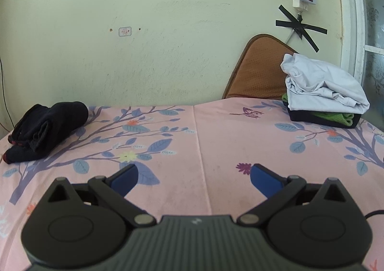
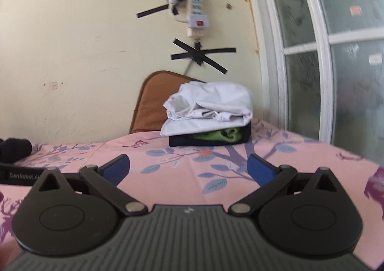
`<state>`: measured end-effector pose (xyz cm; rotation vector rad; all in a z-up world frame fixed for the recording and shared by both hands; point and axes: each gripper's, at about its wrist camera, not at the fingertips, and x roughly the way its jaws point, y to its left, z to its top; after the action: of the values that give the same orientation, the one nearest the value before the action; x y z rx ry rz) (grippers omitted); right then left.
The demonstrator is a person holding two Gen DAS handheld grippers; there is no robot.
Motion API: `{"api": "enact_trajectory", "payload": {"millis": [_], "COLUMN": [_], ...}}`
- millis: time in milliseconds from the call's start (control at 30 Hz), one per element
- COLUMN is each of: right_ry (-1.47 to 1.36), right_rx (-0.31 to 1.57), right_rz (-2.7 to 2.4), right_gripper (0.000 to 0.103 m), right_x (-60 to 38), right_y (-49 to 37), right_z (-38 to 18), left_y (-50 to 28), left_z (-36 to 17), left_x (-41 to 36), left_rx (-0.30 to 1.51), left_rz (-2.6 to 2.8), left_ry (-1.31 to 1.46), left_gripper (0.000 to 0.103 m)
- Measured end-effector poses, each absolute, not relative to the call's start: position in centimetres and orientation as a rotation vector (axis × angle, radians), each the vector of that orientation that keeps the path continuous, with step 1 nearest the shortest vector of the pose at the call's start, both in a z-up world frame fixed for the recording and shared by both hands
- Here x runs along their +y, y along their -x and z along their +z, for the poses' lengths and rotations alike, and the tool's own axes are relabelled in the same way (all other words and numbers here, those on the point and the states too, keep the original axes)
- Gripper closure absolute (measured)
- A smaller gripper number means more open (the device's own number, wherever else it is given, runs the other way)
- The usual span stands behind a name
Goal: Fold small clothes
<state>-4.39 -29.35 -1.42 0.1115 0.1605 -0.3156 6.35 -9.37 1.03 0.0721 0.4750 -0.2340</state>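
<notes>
The black garment [image 1: 45, 130] lies bunched at the left edge of the frame, probably awaiting folding. The folded stack [image 1: 324, 93], white on green and black, sits upper right, apparently finished. Left gripper [image 1: 194, 178] and right gripper [image 2: 188, 170] hover spread, empty, over the floral sheet [image 1: 216, 151].

both wrist views sit low over the pink floral sheet [image 1: 216, 131], facing the wall. the left looks wider; the right sits nearer the folded stack [image 2: 208, 115], which both share [image 1: 324, 93].
</notes>
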Motion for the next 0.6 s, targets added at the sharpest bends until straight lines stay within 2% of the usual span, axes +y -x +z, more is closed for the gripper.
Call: {"api": "enact_trajectory", "payload": {"millis": [600], "right_ry": [-0.091], "right_rx": [0.136], "right_rz": [-0.335], "right_gripper": [0.0], "right_x": [-28.7], "right_y": [4.6], "right_z": [-1.4], "left_y": [-5.1], "left_z": [1.5], "left_x": [-9.6], "left_rx": [0.401], "left_rz": [-0.262], "left_ry": [-0.099], "left_gripper": [0.0]}}
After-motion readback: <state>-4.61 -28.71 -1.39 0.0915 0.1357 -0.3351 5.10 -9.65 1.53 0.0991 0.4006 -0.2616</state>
